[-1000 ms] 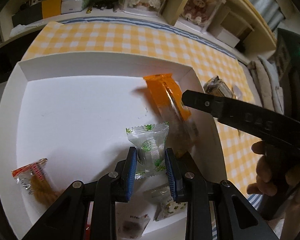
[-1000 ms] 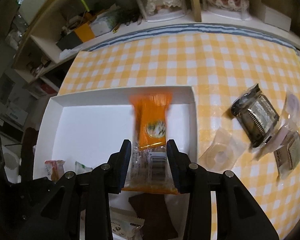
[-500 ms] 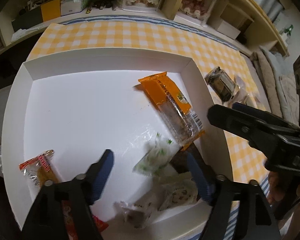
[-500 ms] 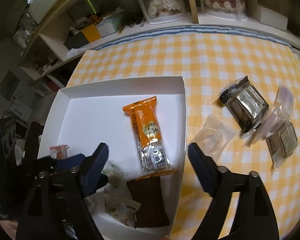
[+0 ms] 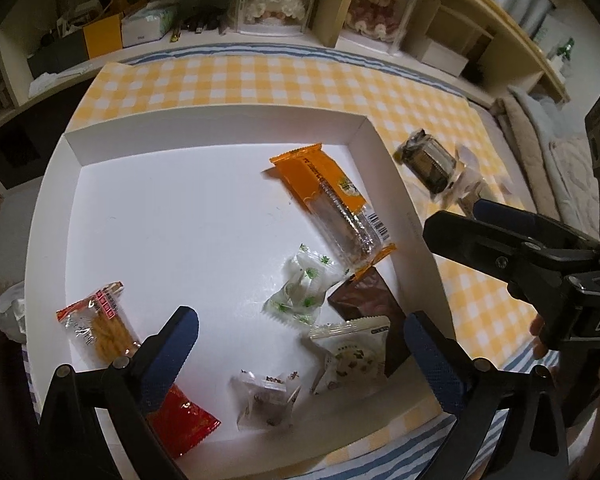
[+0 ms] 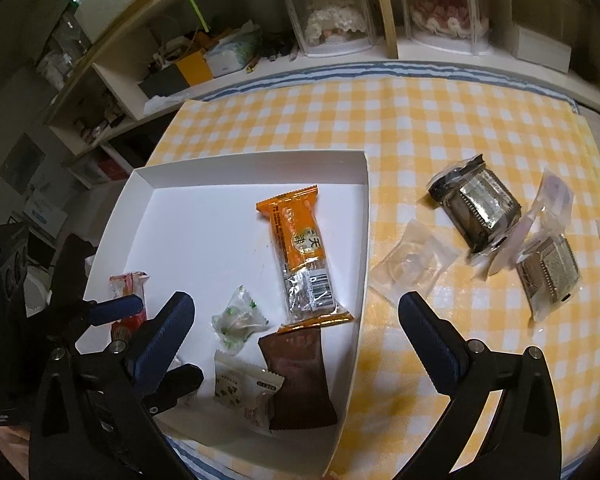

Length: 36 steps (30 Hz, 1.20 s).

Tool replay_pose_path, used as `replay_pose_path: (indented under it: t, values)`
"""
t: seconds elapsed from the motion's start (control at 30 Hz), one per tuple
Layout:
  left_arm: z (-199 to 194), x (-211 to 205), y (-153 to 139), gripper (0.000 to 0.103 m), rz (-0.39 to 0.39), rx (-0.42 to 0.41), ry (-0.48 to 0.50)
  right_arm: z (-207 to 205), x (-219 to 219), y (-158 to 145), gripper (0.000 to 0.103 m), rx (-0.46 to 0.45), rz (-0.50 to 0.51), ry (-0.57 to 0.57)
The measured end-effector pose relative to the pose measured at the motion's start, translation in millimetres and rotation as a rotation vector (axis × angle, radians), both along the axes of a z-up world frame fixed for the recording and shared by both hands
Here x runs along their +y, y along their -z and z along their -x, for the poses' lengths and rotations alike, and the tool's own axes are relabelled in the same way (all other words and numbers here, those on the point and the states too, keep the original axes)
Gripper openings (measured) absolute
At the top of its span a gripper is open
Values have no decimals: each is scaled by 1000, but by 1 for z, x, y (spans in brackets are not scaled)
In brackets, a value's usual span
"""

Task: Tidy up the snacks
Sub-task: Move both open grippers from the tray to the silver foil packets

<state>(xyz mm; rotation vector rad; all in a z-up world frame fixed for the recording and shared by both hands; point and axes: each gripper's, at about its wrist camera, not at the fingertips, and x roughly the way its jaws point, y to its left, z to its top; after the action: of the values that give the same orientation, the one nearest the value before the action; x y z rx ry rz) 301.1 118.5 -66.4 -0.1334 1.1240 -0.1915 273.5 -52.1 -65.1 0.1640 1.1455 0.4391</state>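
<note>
An orange snack packet (image 5: 324, 192) (image 6: 300, 236) lies flat in the white box (image 5: 212, 128) (image 6: 260, 168), near its right wall. A green-and-white candy (image 5: 300, 292) (image 6: 238, 320) rests beside it. My left gripper (image 5: 300, 320) hangs above the box's near part, its jaws opening wide with nothing gripped between them. My right gripper (image 6: 296, 300) hovers over the box's right wall, jaws also opening and empty. A brown packet (image 6: 300, 376) and a white printed packet (image 6: 240, 392) lie at the box's near edge.
A twist-snack packet (image 5: 96, 324), a red packet (image 5: 180, 420) and a small clear packet (image 5: 266, 396) also lie in the box. On the yellow checked cloth to the right lie a dark packet (image 6: 476, 204), a clear packet (image 6: 414, 260) and a silvery packet (image 6: 548, 272). Shelves stand behind.
Both grippers have opened and drawn back upward. The left let go of the green-and-white candy, the right let go of the orange packet; both now lie in the box.
</note>
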Motion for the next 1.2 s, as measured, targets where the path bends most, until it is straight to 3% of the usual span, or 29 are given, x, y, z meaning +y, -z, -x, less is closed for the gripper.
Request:
replay_pose_path:
  t: [0.63,1.2]
  values:
    - [50,-2,-54,103,34,-152,7,30,-30,-54,103,-95,18,5]
    - [72,-18,-87,103,92,-330,-11,55,-109,-87,103,-220,53,117]
